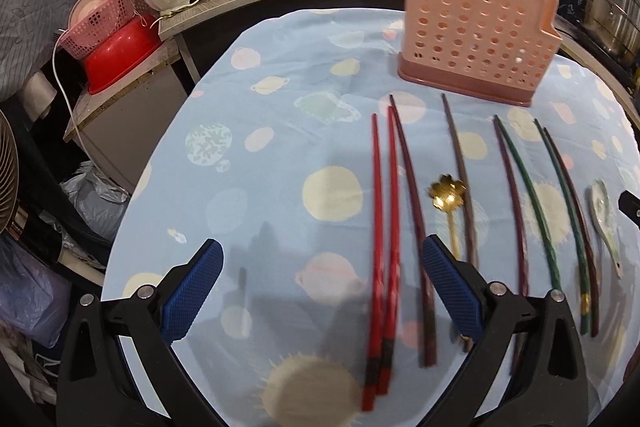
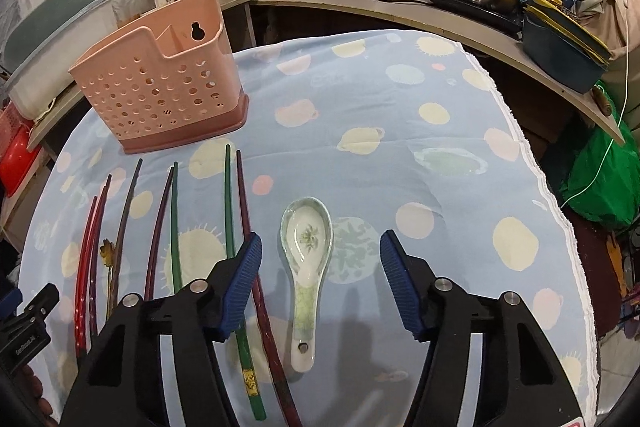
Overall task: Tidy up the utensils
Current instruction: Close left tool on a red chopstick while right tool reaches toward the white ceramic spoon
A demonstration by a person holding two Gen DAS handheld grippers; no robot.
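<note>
Utensil holder (image 2: 160, 83) on tablecloth (image 2: 400, 131), 11 o'clock in right wrist view. Chopsticks (image 2: 174, 227) in row before it, 9 o'clock. Small spoon (image 2: 107, 259) among them. Soup spoon (image 2: 306, 267) right of row, centre.

The bench (image 2: 400, 131) wears a light blue cloth (image 1: 280, 131) printed with pale planets. A pink perforated holder (image 2: 160, 95) stands upright toward its far side. Nearer lie chopsticks in a row: two red (image 1: 384, 247), several dark (image 1: 460, 167), two green (image 1: 532, 199). A gold spoon (image 1: 446, 193) lies among them, a ceramic spoon (image 2: 306, 267) beside them.
</note>
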